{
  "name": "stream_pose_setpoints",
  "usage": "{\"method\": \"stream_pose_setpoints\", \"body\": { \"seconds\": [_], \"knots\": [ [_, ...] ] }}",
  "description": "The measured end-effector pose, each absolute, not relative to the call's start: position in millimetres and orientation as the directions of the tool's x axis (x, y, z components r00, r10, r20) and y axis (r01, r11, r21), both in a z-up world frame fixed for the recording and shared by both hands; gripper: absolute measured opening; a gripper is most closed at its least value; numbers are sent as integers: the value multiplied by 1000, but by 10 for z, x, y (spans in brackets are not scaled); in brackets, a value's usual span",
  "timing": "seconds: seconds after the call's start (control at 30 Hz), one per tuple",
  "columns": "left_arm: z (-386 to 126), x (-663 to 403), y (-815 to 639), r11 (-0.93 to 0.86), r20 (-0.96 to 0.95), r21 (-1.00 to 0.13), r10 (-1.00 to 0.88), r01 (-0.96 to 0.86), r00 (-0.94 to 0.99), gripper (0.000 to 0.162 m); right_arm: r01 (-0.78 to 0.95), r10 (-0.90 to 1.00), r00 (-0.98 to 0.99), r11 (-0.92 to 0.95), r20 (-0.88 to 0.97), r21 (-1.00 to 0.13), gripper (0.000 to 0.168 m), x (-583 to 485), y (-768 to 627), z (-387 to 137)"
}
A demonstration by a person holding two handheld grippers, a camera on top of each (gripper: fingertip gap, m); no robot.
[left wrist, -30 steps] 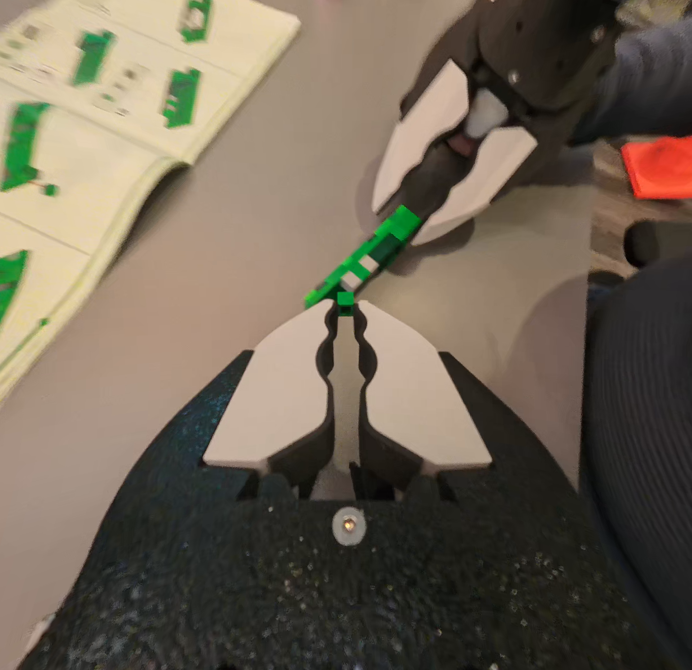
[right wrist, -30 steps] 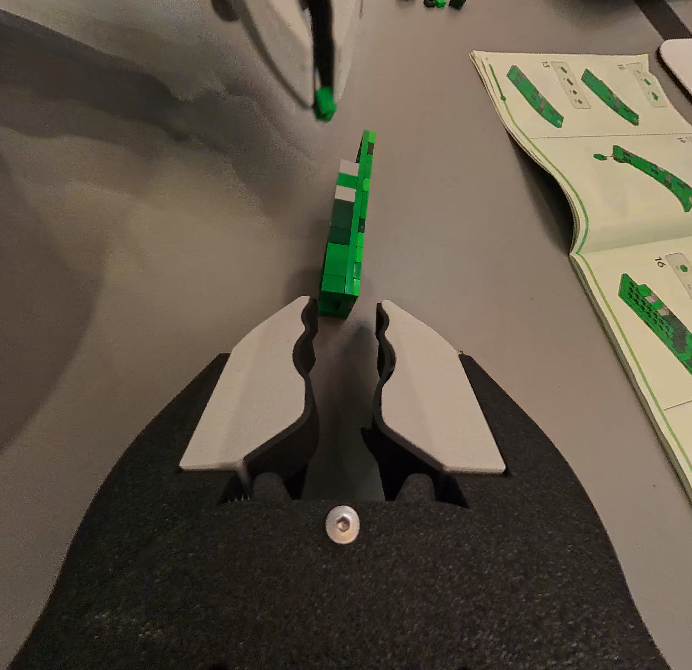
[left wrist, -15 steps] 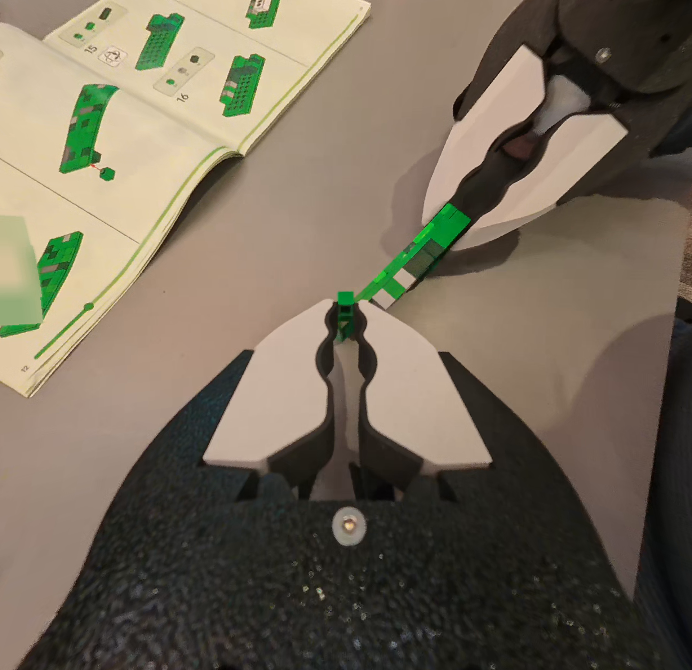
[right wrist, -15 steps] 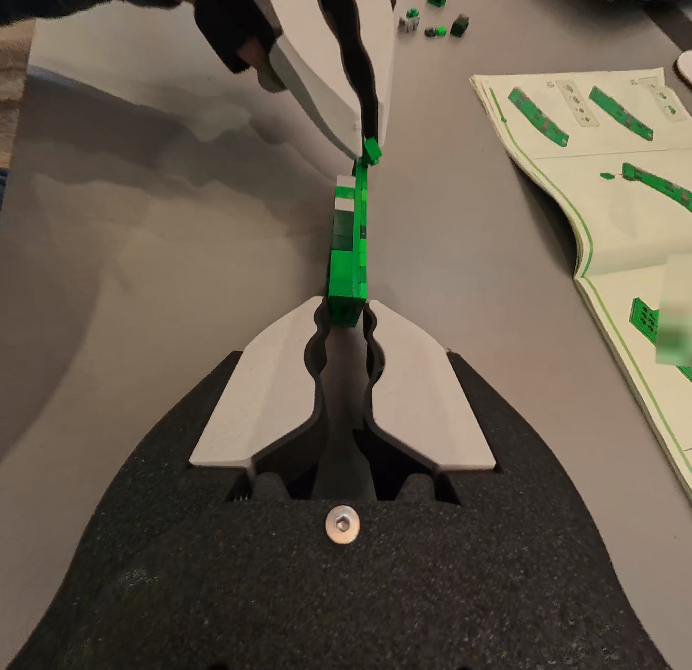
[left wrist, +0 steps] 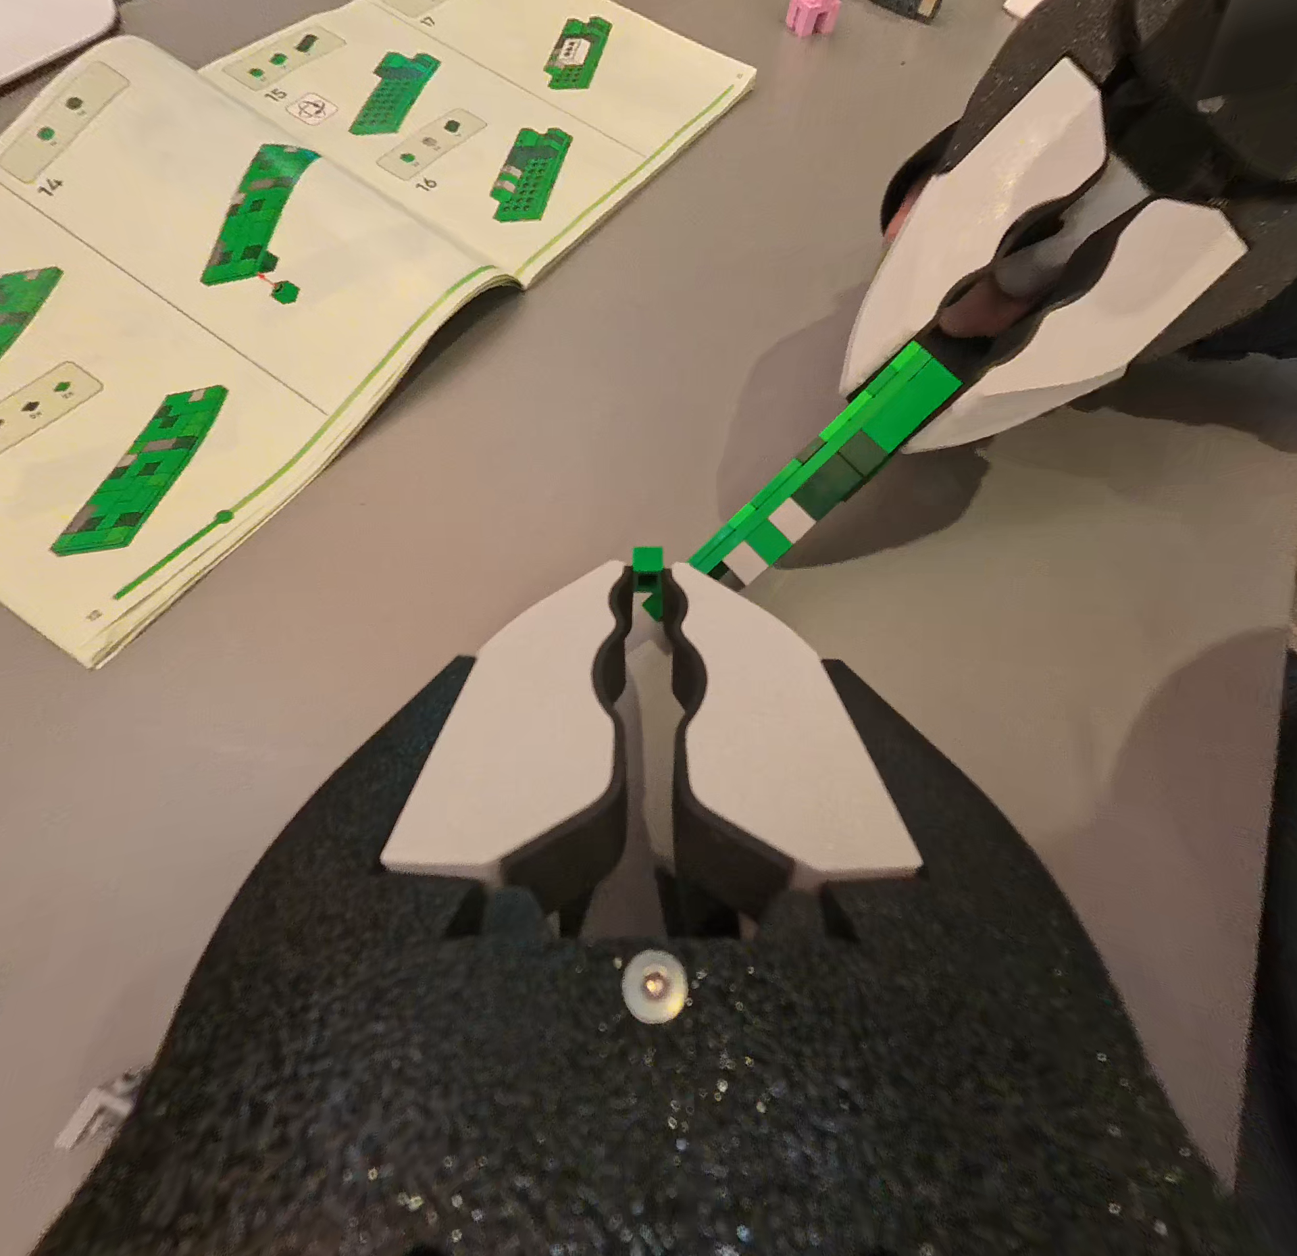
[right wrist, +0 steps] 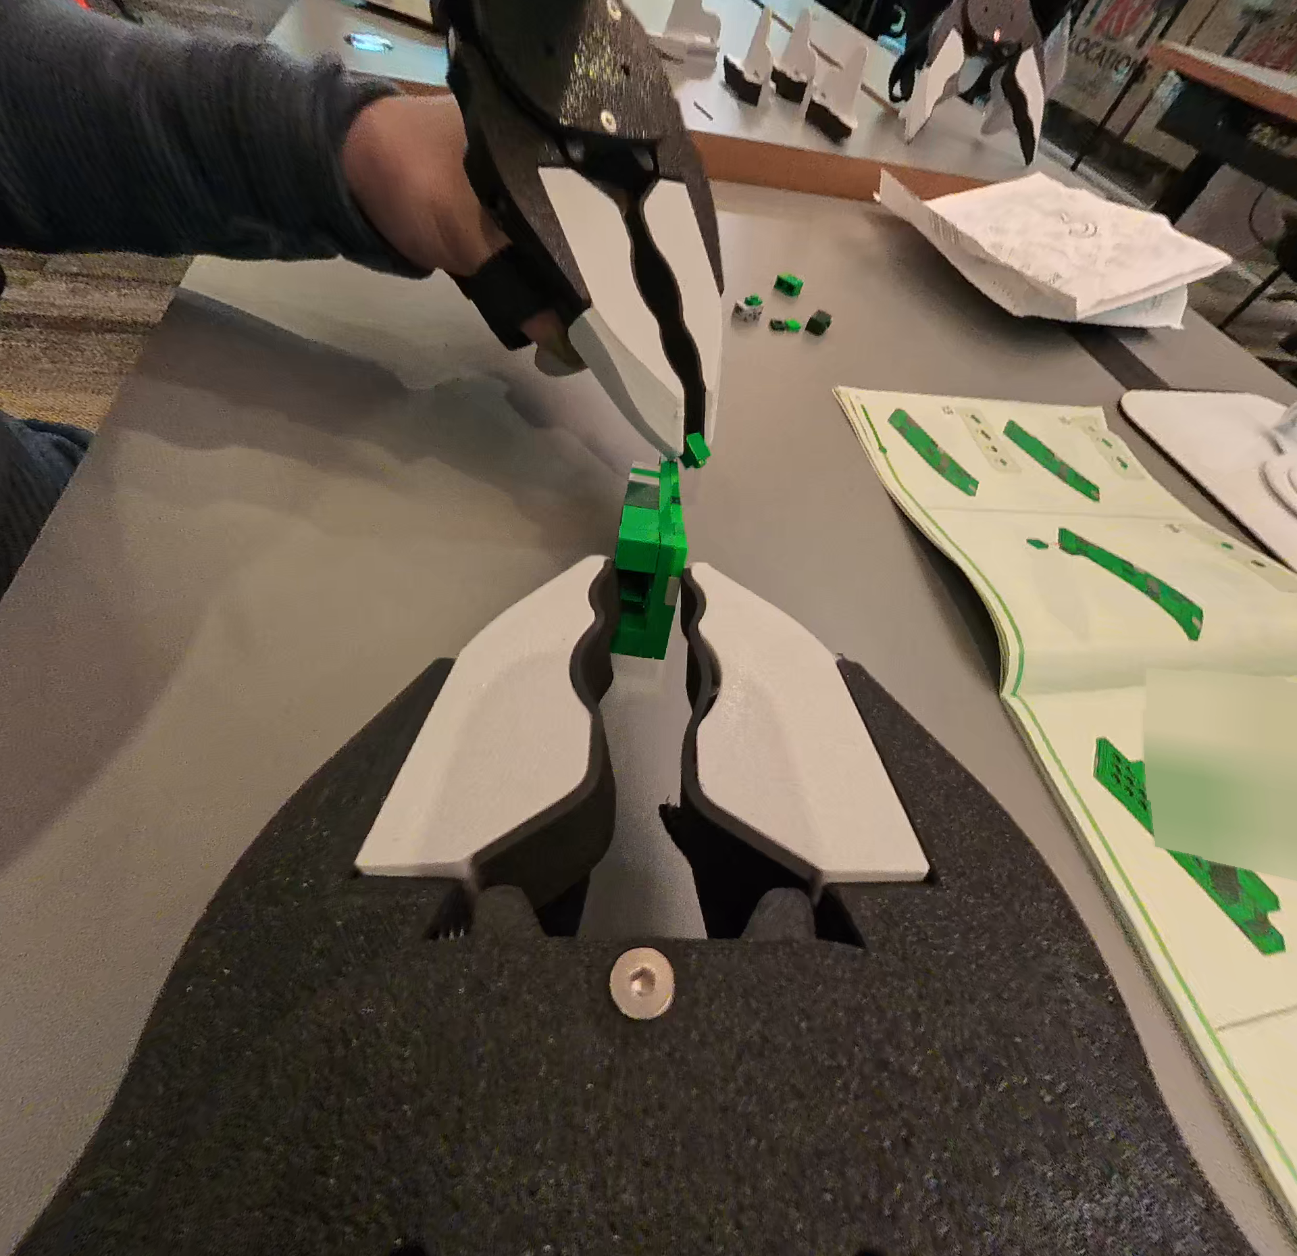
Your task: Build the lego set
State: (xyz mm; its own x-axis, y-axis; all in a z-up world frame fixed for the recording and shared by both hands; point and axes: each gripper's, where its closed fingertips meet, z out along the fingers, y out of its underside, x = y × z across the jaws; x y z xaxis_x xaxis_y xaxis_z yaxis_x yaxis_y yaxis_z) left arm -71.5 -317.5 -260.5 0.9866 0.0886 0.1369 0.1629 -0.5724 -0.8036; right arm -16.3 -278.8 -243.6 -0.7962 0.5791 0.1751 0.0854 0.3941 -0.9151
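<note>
My left gripper (left wrist: 649, 576) is shut on a small green brick (left wrist: 647, 562) at its fingertips. It also shows in the right wrist view (right wrist: 691, 443), coming down from above with the small green brick (right wrist: 696, 449). My right gripper (right wrist: 649, 576) is shut on the near end of a long green, grey and white lego strip (right wrist: 649, 555), which stands on edge on the grey table (right wrist: 281, 520). In the left wrist view the strip (left wrist: 828, 478) runs from the right gripper (left wrist: 905, 408) to my left fingertips. The small brick sits at the strip's far end; contact is unclear.
An open instruction booklet (left wrist: 281, 253) lies left in the left wrist view and right in the right wrist view (right wrist: 1053, 555). Several loose small bricks (right wrist: 786, 310) lie farther back. A white paper bag (right wrist: 1053, 246) sits at the back right. A pink figure (left wrist: 810, 1) stands far off. The grippers' ends are close to 8 cm from one another.
My right gripper closed on the strip's near end and lifted its view. My left gripper brought the small green brick down to the strip's far end.
</note>
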Motion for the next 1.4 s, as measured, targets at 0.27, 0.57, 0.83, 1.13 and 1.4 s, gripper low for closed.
{"method": "stream_pose_setpoints", "body": {
  "seconds": [0.27,0.57,0.83,1.13,1.4],
  "knots": [
    [-2355,-686,-3379,-495,-49,-868,-5,-45,999,7,99,584,-772,500,250,-860,16,-342,-2838,-2401],
    [-2469,-621,-3401,-551,-59,-831,-40,-72,997,7,314,620,-782,484,67,-816,16,-311,-2671,-2275],
    [-2375,-315,-3081,-470,-45,-877,-129,-101,991,7,433,470,-880,735,-69,-522,16,-87,-2415,-2189],
    [-2512,-122,-3000,-443,-8,-891,-196,-96,981,7,287,282,-958,944,-55,-165,16,-29,-2380,-2159],
    [-2533,38,-2920,-420,8,-902,-248,-100,969,7,276,276,-961,944,-26,-180,16,-104,-2477,-2172]
  ]
}}
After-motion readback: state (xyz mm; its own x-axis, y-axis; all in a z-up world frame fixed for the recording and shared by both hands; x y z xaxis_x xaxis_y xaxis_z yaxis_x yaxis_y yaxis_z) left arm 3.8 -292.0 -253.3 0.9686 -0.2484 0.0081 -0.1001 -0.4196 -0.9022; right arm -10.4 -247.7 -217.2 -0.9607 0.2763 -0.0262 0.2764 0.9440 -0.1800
